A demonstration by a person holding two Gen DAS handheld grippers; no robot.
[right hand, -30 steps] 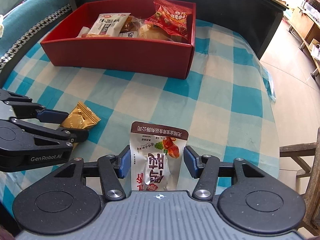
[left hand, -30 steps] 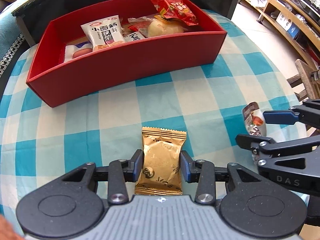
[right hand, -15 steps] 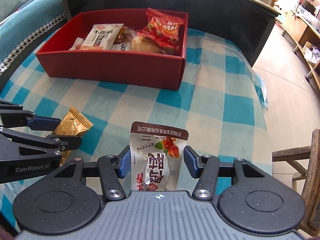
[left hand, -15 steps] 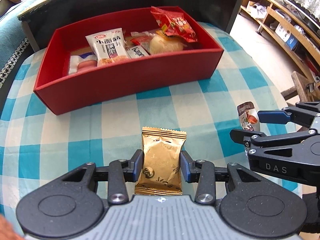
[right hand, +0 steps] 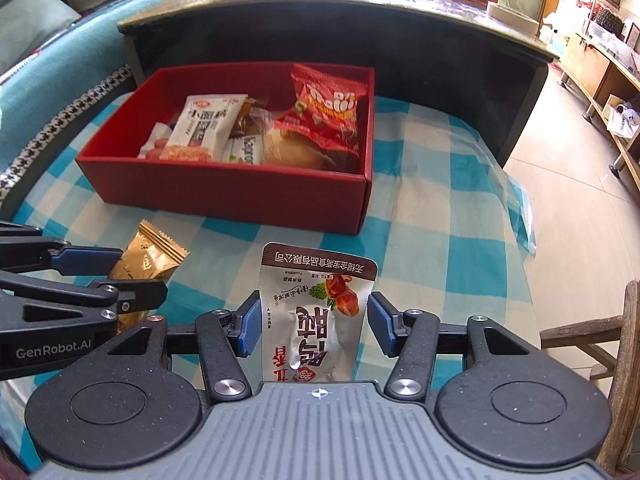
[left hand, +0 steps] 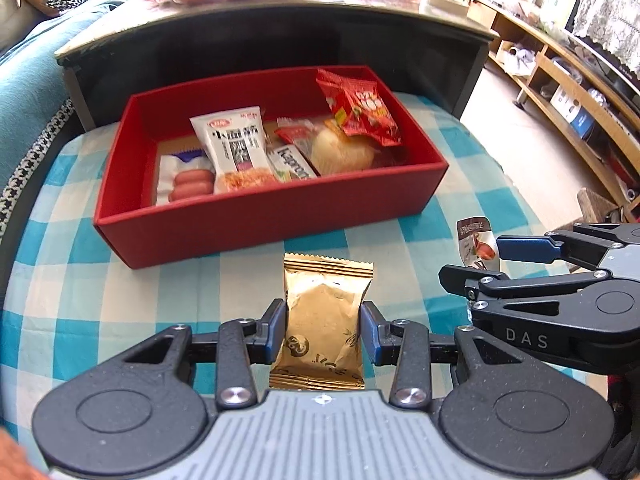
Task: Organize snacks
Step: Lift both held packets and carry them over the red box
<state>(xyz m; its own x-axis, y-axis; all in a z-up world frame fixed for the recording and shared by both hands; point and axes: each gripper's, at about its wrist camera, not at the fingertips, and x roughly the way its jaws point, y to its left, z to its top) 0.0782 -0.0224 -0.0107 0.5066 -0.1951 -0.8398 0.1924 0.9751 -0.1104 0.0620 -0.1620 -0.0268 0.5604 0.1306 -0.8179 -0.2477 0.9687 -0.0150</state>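
A gold snack packet [left hand: 322,320] sits between the blue pads of my left gripper [left hand: 323,330], which is shut on it above the checked cloth. My right gripper [right hand: 312,328] is shut on a silver snack pouch [right hand: 316,312] with red print. Each gripper shows from the side in the other's view: the right gripper [left hand: 476,256] with the silver pouch [left hand: 474,240], the left gripper [right hand: 120,276] with the gold packet [right hand: 146,258]. Ahead stands a red box [left hand: 280,220] holding several snacks, among them a red bag [left hand: 360,108] and a white packet [left hand: 236,148].
A blue-and-white checked cloth [right hand: 432,208] covers the low table. A dark table [left hand: 280,40] with a bag on top rises just behind the red box [right hand: 224,196]. A teal sofa [right hand: 60,80] lies left; wooden shelves [left hand: 560,92] and a wooden chair [right hand: 600,340] stand right.
Both grippers have risen with their packets still held, and both views have tilted up, so the red box sits lower in each picture and the dark table's top has come into view.
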